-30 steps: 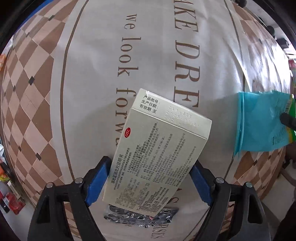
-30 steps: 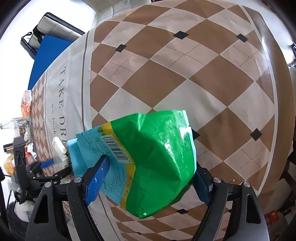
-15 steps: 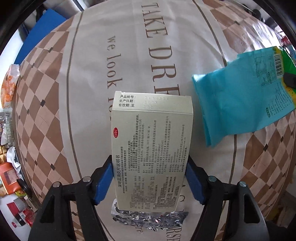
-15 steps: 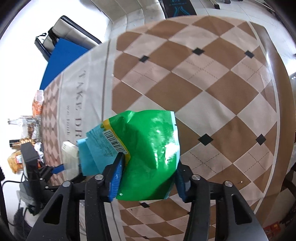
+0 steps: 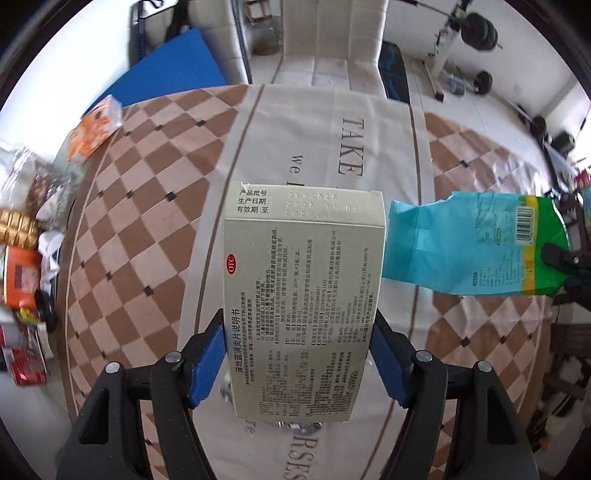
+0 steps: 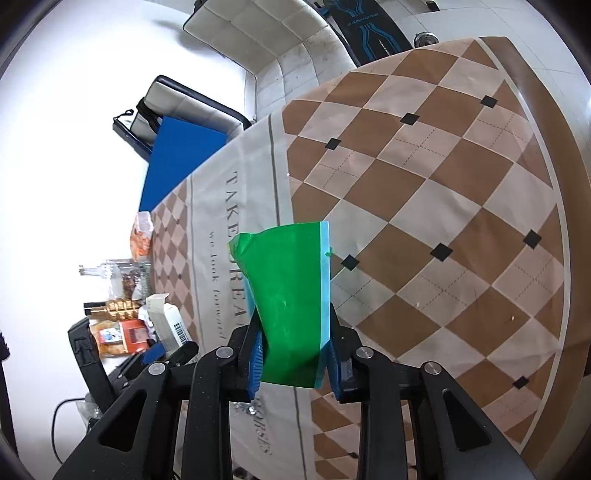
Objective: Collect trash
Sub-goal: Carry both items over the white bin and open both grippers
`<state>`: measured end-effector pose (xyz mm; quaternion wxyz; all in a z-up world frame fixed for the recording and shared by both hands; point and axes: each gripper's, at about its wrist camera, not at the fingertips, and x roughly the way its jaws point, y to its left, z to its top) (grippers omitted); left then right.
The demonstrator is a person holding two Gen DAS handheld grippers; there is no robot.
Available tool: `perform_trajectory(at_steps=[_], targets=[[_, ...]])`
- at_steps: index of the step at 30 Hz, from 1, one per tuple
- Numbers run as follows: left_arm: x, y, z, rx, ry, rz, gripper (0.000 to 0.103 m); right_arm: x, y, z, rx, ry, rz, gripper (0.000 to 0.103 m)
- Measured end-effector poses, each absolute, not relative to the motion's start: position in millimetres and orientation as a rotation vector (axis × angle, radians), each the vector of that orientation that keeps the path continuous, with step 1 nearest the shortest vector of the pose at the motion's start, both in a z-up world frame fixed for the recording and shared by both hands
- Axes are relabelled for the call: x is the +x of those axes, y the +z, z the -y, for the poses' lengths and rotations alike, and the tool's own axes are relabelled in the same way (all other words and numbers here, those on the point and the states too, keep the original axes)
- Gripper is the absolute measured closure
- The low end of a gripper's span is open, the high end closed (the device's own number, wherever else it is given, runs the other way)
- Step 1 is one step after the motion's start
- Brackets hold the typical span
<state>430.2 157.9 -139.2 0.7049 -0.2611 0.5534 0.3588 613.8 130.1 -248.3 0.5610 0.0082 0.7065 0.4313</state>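
My left gripper (image 5: 297,354) is shut on a pale medicine box (image 5: 303,295) printed with small text, its blue pads pressed on both long sides. The box hangs above the checked tablecloth (image 5: 147,221). A crumpled foil blister strip (image 5: 299,426) lies on the cloth under the box. My right gripper (image 6: 293,350) is shut on a green and light-blue snack bag (image 6: 291,280), pinched narrow between the pads and lifted off the table. In the left wrist view the same bag (image 5: 461,243) hangs to the right of the box. The box (image 6: 171,325) also shows at the left of the right wrist view.
An orange snack packet (image 5: 94,129) lies at the table's far left corner. Several packets and boxes (image 5: 22,258) crowd the left end. Beyond the table stand a white sofa (image 5: 328,44), a blue mat (image 5: 173,66) and weight equipment (image 5: 476,26).
Both grippers have risen and the table looks farther away. The left jaws closed on the box and it straightened. The right jaws squeezed shut on the bag, folding it narrow.
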Motion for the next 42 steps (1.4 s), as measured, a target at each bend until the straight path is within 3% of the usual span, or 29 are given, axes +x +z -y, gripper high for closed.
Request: perform_trajectory(at_steps=[11, 20, 26, 31, 42], targets=[[232.7, -159.1, -89.3, -0.736, 0.893, -1.047, 0.033, 543.0, -188.3, -58.6, 0.047, 1.131, -1.603, 0.075], [79.6, -190.5, 38.9, -0.869, 0.895, -1.017, 0.033, 380.0, -186.1, 77.9, -0.090, 1.236, -1.642, 0.075], [-5.4, -235.4, 101.4, -1.002, 0.917, -1.055, 0.033, 286.9, -219.0, 160.3, -0.200, 1.226, -1.721, 0.075], [-27.4, -295.4, 123.4, -1.079, 0.926, -1.128, 0.033, 226.6, -268.1, 207.6, -0.371, 1.182, -1.769, 0.075], [-7.1, -503.0, 86.4, -1.171, 0.912, -1.238, 0.033, 177.9, -469.9, 221.7, -0.545, 1.038, -1.770, 0.075]])
